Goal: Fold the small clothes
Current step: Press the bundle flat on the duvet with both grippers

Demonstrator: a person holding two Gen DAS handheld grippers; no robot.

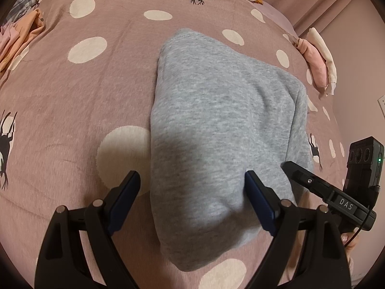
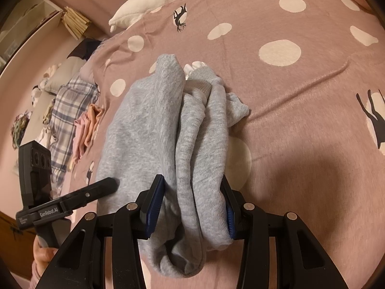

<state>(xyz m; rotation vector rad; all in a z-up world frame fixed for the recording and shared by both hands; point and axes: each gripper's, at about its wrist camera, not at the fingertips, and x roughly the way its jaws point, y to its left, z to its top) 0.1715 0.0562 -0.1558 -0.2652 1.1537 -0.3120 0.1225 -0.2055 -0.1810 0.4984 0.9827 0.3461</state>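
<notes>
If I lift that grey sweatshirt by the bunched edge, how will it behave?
The grey sweatshirt will probably sag and unfold, since it already lies in soft rolls. Its thick fleecy knit suggests some weight. It likely won't slip: the right hand-held gripper has a fat bunch between its pads, and the bedspread looks fuzzy.

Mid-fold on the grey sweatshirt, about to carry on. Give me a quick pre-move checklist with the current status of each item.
1. Left gripper open wide over the grey sweatshirt, fingers either side of its near end: ok.
2. Right gripper straddling the bunched sleeve folds; firm clamp: cannot tell.
3. Sweatshirt lying flat: not ok; the right wrist view shows a rumpled sleeve and cuff.
4. Grippers apart from each other: ok, though close.
5. Bedspread to the left of the sweatshirt free for laying it: ok.
6. Other clothes away from the sweatshirt: ok.
</notes>
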